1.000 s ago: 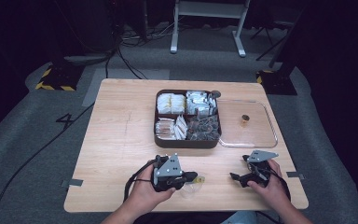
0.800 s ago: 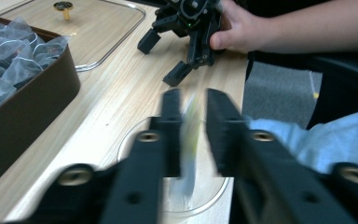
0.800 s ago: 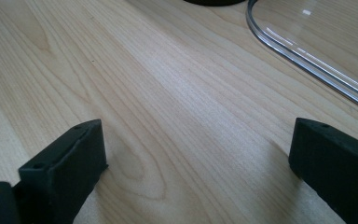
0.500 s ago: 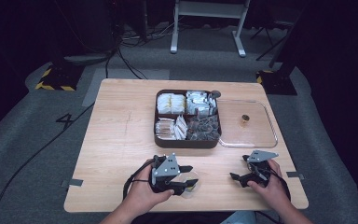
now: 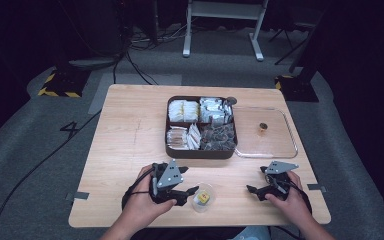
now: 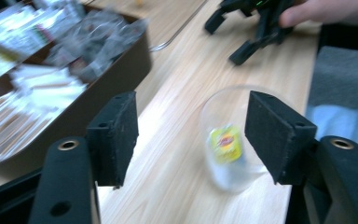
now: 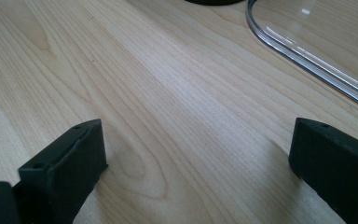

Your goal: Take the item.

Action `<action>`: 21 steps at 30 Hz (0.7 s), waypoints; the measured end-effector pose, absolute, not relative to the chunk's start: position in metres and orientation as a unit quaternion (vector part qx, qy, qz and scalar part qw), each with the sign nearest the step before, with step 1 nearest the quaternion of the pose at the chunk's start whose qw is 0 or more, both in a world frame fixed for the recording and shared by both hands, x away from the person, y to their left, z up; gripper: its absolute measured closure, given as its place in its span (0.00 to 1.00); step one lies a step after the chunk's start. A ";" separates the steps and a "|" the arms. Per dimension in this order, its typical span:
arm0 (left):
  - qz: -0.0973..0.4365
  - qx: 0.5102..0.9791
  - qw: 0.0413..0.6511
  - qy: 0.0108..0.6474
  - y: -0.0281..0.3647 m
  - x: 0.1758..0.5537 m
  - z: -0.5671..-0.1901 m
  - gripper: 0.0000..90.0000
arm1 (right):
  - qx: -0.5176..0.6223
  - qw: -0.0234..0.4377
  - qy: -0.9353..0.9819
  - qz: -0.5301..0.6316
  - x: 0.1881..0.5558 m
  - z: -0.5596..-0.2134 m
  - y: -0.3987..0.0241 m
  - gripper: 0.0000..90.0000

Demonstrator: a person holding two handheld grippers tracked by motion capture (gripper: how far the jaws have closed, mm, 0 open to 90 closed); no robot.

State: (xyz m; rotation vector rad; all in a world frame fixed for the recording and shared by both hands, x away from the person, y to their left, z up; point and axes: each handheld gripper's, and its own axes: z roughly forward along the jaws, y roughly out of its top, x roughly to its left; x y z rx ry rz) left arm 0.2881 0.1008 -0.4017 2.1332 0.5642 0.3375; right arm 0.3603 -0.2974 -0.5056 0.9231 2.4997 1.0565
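A small clear plastic cup stands on the wooden table near its front edge, with a yellow tea-bag packet inside. My left gripper is just left of the cup, open. In the left gripper view the cup stands between and a little beyond the open jaws, untouched. My right gripper rests low over the table at the front right, open; in the right gripper view bare wood lies between its jaws.
A dark brown divided box with several packets and sachets sits mid-table. Its clear lid lies to the right with a small brown knob. The lid's rim runs just ahead of my right gripper.
My left gripper has drawn back a little to the left, so the cup now stands free ahead of its open jaws. The right gripper has stayed put.
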 end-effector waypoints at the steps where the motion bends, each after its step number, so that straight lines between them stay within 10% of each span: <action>1: 0.138 0.859 0.437 0.231 0.104 0.288 -0.402 0.37 | 0.320 0.137 0.864 0.365 0.360 -0.506 -0.297 0.04; 21: 0.154 0.851 0.372 0.338 0.169 0.304 -0.431 0.32 | 0.320 0.137 0.864 0.365 0.361 -0.506 -0.296 0.04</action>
